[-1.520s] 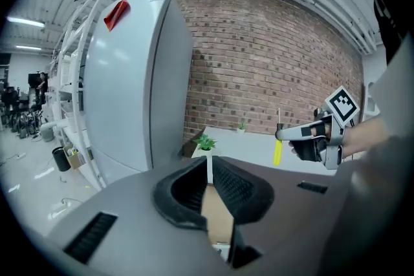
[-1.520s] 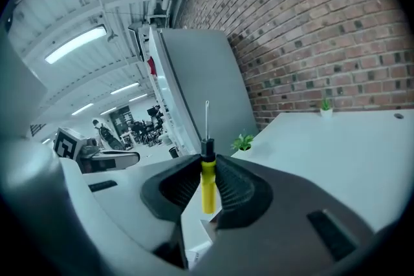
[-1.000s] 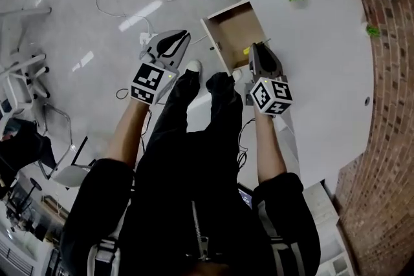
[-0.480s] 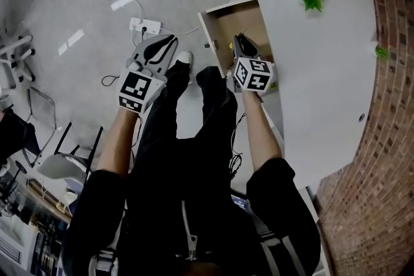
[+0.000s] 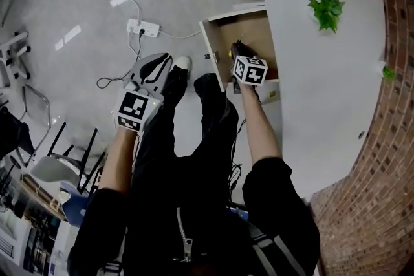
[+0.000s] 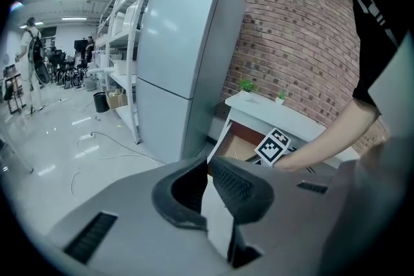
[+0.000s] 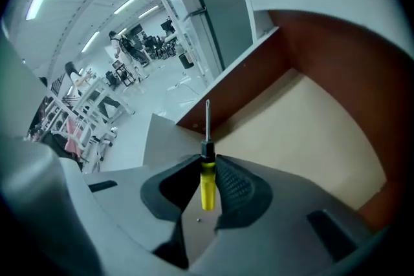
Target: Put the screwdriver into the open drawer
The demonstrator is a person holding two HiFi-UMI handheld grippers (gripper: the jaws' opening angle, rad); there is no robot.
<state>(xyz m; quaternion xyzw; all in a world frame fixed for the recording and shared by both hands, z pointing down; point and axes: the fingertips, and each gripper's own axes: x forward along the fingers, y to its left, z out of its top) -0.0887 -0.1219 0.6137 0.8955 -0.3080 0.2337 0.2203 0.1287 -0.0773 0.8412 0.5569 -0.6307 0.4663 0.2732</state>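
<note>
The screwdriver (image 7: pixel 207 181) has a yellow handle, a black collar and a thin metal shaft that points away from the camera. My right gripper (image 7: pixel 207 163) is shut on the handle and points steeply down into the open drawer (image 7: pixel 310 132). From the head view, the right gripper (image 5: pixel 236 48) is inside the wooden drawer (image 5: pixel 253 28), just past its white front panel. My left gripper (image 5: pixel 155 68) hangs over the floor to the left of the person's legs, jaws together and holding nothing. The left gripper view shows the drawer (image 6: pixel 236 142) off to the right.
The white desk top (image 5: pixel 330 81) overhangs the drawer on the right and bears two small green plants (image 5: pixel 326 10). A brick wall (image 5: pixel 388 171) curves behind it. A power strip (image 5: pixel 143 26) and cables lie on the floor. A tall grey cabinet (image 6: pixel 184 55) stands left of the desk.
My right gripper has sunk from beside the desk edge down into the drawer, with the screwdriver still held. My left gripper has dropped lower beside the legs.
</note>
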